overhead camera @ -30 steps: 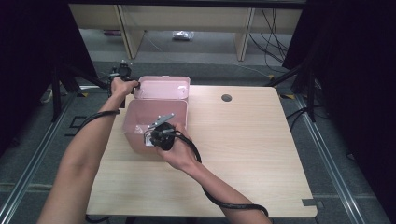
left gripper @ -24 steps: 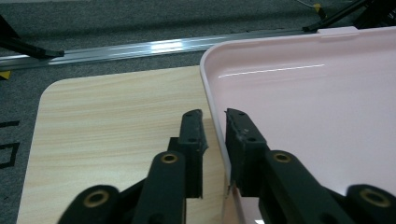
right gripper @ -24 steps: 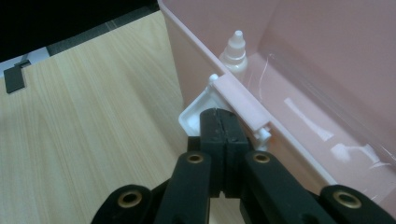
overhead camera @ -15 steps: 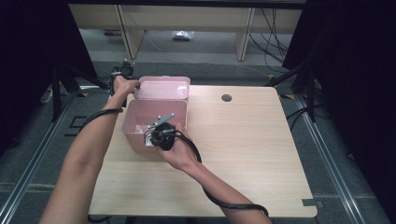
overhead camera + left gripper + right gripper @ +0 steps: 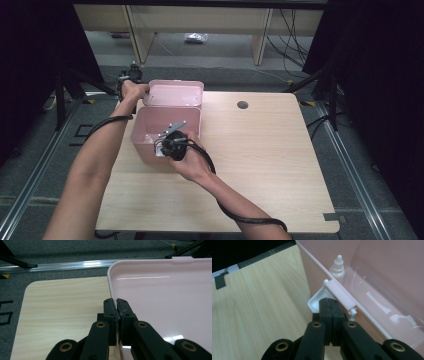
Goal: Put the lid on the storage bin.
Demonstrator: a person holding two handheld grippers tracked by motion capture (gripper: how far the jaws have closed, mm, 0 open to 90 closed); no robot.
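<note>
Left claw [image 5: 116,312] has just closed, apparently pinching the lid [image 5: 162,302] edge.

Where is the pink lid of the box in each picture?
High view: the pink lid stands open behind the pink box, upper left of the table, its left edge at the left gripper.
Left gripper view: it covers the right side, its edge pinched between the jaws.
Right gripper view: I cannot pick out the lid here.
Shared landmark: the wooden table.
</note>
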